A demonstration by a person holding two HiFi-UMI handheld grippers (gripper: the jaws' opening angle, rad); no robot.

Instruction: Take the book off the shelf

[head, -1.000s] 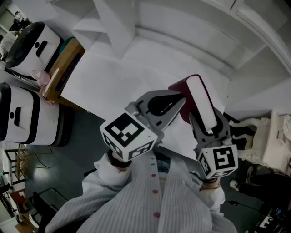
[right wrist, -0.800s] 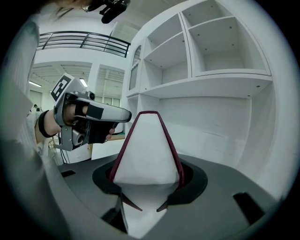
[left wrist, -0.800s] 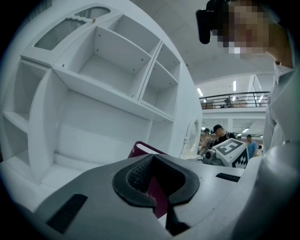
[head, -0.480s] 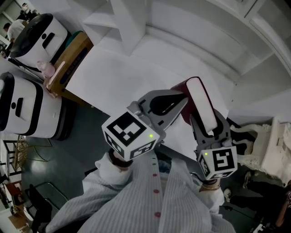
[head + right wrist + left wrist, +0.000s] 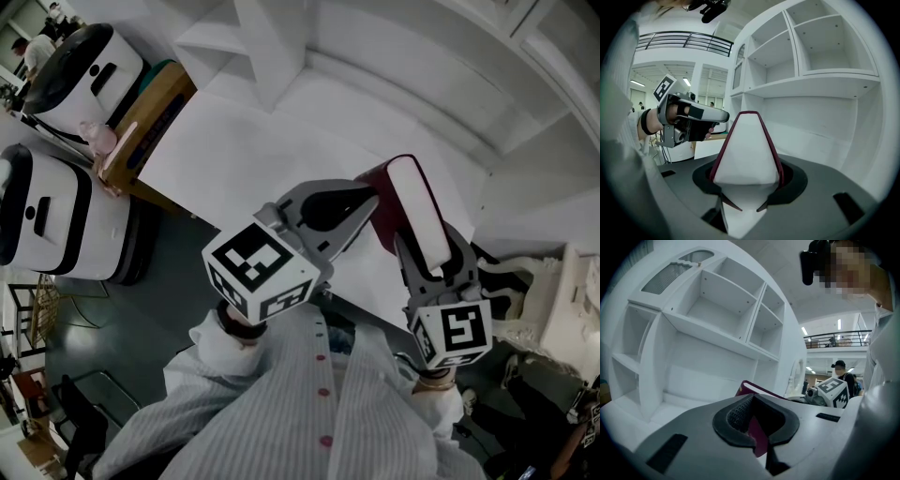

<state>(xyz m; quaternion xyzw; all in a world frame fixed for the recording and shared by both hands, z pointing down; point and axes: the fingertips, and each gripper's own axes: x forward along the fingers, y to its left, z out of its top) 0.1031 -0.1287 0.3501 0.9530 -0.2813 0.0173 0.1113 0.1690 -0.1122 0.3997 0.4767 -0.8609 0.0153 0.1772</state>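
Book, maroon-covered slab with white page edge, clamped in right gripper before white shelf; left gripper beside it, ribbed black pads apart, cover edge between.

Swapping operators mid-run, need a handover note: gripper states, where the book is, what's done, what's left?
Right gripper: shut on the book, which has a dark red cover and white page edge.
Left gripper: jaws nearly together at the book's cover; can't tell if they pinch it.
Book: held in front of the white shelf, outside its compartments.
Done: book is out.
Left: probably carry it clear and set it down.
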